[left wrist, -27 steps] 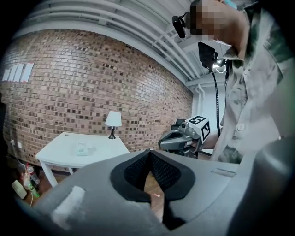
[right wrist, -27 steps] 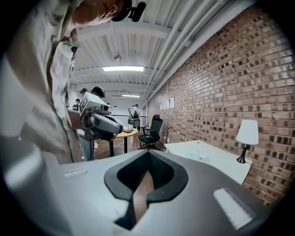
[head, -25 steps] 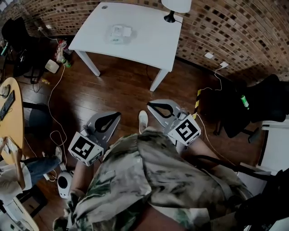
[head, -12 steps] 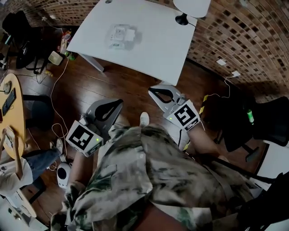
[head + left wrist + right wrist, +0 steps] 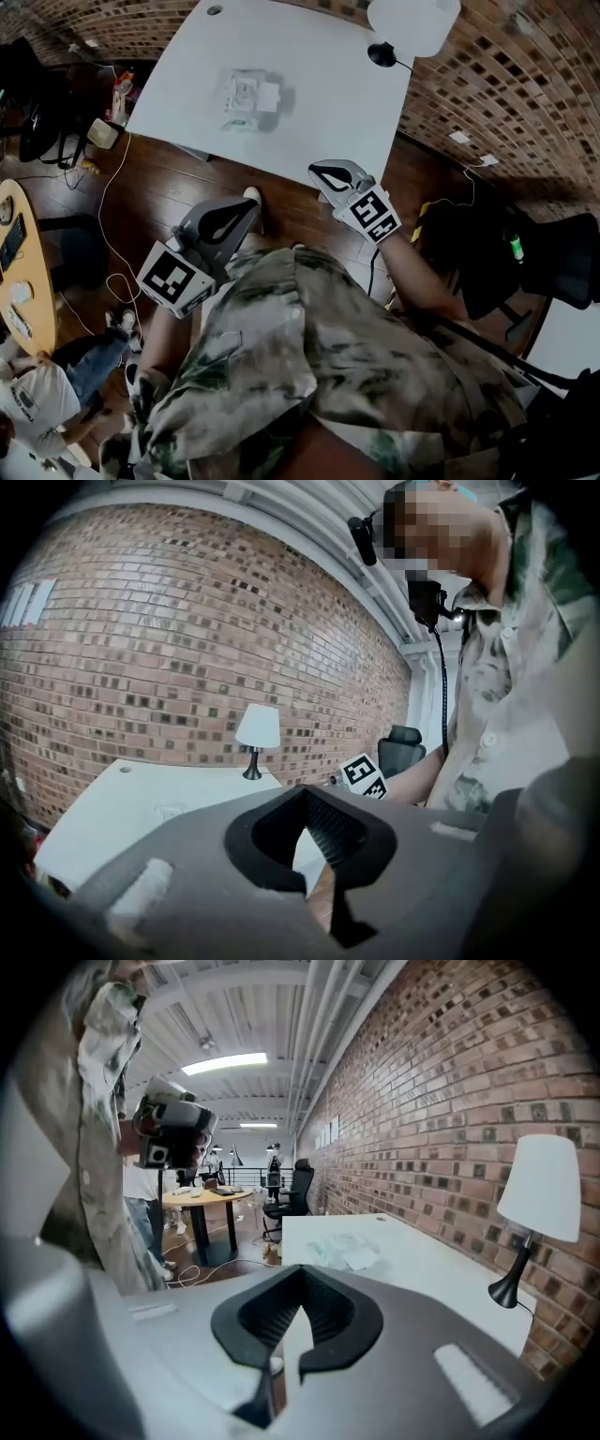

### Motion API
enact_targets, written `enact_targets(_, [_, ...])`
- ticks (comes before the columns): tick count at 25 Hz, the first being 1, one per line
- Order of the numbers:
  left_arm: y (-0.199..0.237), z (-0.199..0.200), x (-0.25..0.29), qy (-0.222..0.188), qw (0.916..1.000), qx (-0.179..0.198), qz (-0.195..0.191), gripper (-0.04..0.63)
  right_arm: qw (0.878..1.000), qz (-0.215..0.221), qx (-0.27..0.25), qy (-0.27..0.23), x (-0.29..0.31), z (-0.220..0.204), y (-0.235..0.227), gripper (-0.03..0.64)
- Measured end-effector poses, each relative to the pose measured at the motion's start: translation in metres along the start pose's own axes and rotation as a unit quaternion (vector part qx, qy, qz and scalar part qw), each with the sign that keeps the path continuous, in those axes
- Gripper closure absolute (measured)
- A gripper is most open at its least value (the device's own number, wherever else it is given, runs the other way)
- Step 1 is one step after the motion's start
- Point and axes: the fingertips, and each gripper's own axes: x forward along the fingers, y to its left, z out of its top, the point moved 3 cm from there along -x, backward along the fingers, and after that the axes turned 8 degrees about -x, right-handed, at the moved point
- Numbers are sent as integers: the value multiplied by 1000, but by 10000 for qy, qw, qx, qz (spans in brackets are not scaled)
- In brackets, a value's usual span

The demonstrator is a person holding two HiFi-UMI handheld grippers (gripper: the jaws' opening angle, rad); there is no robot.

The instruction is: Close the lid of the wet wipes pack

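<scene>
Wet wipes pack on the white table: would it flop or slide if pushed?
The wet wipes pack lies flat and low, so it probably won't tip or roll. Its wrapper looks soft, so a pinch would likely dent it. On the smooth white table, a push may slide it.

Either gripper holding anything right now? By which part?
Nothing held. Left gripper and right gripper are shut and empty; the wet wipes pack lies on the table.

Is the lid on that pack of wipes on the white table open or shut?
Open, it seems: the lid lies flipped out as a white flap beside the wipes pack, not over its top.
</scene>
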Motion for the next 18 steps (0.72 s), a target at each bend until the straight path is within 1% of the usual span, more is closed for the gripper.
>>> enact_targets(5, [61, 19, 13, 180, 9997, 18, -171, 595, 9988, -35, 167, 467, 59, -28, -43, 611])
enact_targets(8, [90, 27, 16, 243, 9994, -17, -258, 595, 9968, 12, 236, 760, 92, -45, -58, 611])
enact_targets(11, [117, 33, 18, 287, 9991, -55, -320, 595, 9954, -12, 303, 914, 120, -51, -75, 611])
enact_targets(18, [155, 40, 17, 369, 9984, -176, -389, 595, 9904, 168, 206, 1354, 161, -63, -89, 611])
